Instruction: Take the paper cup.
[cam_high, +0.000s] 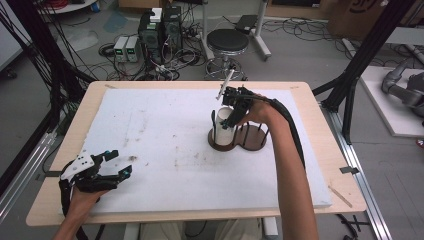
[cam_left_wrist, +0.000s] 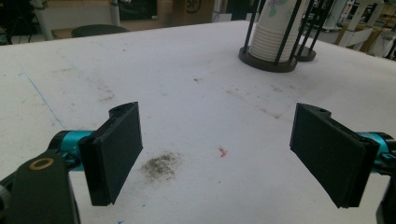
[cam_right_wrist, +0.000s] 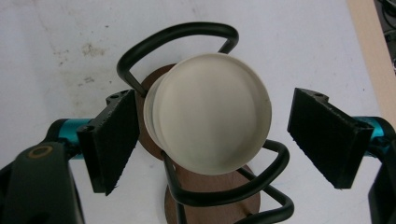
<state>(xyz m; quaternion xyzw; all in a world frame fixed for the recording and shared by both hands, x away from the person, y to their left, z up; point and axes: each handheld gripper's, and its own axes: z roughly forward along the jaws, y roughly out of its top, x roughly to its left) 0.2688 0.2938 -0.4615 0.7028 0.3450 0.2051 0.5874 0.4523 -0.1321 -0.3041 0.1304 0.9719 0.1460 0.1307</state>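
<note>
A stack of white paper cups (cam_high: 223, 129) stands bottom-up in the left ring of a black wire cup holder (cam_high: 251, 140) with round brown bases, right of the board's middle. My right gripper (cam_high: 231, 108) hovers just over the stack, open. In the right gripper view the top cup's flat bottom (cam_right_wrist: 210, 119) lies between the two pads (cam_right_wrist: 112, 140), with the left pad close to its edge and the right pad apart from it. My left gripper (cam_high: 122, 162) rests open near the front left of the board, with nothing between its pads (cam_left_wrist: 116, 151); the cup stack (cam_left_wrist: 274, 32) stands far ahead of it.
A white foam board (cam_high: 165, 130) covers most of the wooden table (cam_high: 320, 130). A dark smudge (cam_left_wrist: 160, 166) marks the board in front of the left gripper. The holder's wire loops (cam_right_wrist: 187, 32) rise around the cups. A stool (cam_high: 227, 42) and electronics stand beyond the table's far edge.
</note>
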